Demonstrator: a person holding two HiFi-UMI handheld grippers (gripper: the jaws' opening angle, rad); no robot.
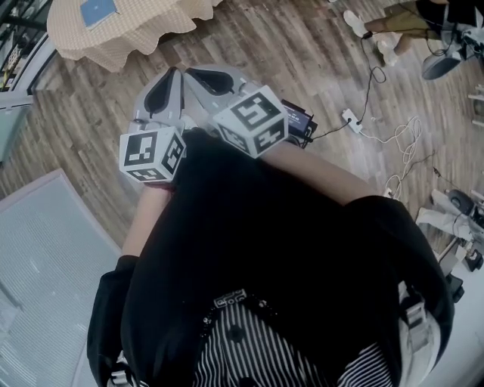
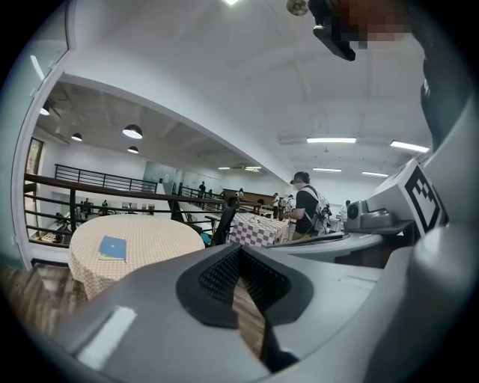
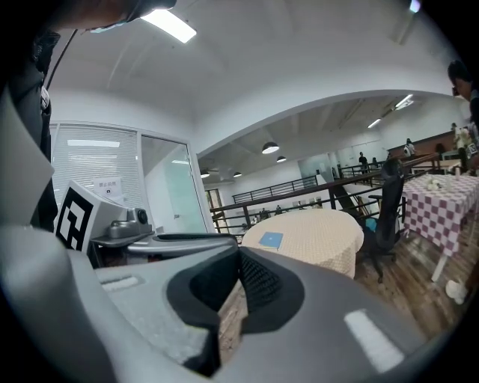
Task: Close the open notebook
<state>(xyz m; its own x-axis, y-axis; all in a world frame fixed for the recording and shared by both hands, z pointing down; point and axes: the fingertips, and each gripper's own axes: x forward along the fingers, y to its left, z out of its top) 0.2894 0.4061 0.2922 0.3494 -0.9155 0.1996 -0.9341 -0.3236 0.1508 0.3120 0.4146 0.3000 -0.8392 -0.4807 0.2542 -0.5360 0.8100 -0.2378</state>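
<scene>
Wooden floor (image 1: pixel 302 68); table (image 1: pixel 121 38) well off, notebook (image 1: pixel 98 11) seemingly closed already. Left gripper (image 2: pixel 241 273) and right gripper (image 3: pixel 233 288): jaws together, empty.

My left gripper (image 1: pixel 162 89) and right gripper (image 1: pixel 210 80) sit side by side, almost touching, out in front of my chest and above the floor (image 1: pixel 318 53). The surface (image 1: pixel 144 34) stands ahead and to my left, well apart from my fingers (image 2: pixel 217 277), and the notebook (image 1: pixel 99 10) lies on it. A power strip (image 1: pixel 350 117) and cables (image 1: pixel 401 147) lie on the floor to my right.
</scene>
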